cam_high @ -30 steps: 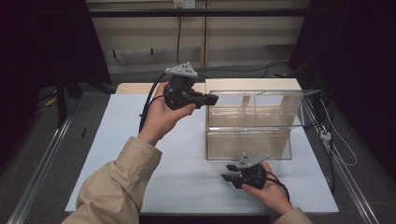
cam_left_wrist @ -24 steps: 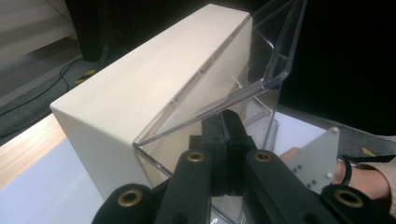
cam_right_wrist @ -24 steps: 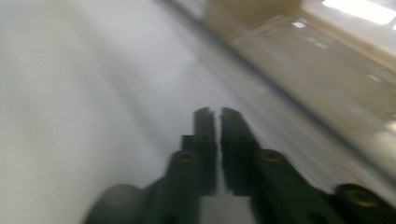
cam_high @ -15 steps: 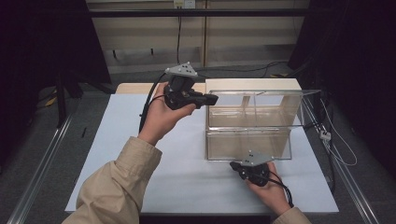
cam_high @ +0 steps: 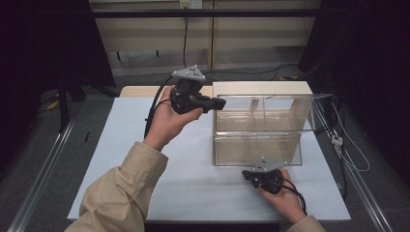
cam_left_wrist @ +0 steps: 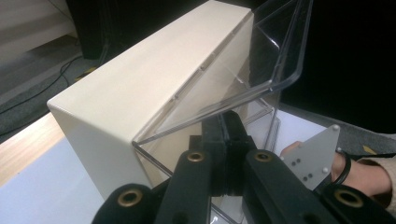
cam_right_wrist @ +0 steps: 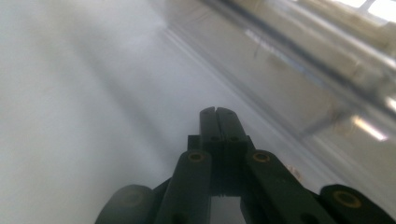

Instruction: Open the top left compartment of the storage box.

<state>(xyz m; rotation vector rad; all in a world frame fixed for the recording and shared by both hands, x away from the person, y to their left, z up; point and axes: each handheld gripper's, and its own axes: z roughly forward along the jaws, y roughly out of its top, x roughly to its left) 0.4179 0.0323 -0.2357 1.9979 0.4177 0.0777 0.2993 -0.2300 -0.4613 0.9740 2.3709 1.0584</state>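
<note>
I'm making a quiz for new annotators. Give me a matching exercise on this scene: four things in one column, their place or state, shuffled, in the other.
Things:
1. left gripper
2. right gripper
3. clear plastic box with a cream back panel
4. white table top

Places or states:
A. jaws shut, low in front of the box
B. stands on the table, right of centre
C. jaws shut at the box's upper left corner
D. lies under everything

Pairs: 1-C, 2-A, 3-B, 4-D

Left gripper [cam_high: 218, 103], jaws together, held level at the upper left corner of the clear box [cam_high: 261, 128], tips at its raised lid. Right gripper [cam_high: 247, 175], jaws together, low on the white tabletop [cam_high: 145, 145], just before the box's front wall.
</note>
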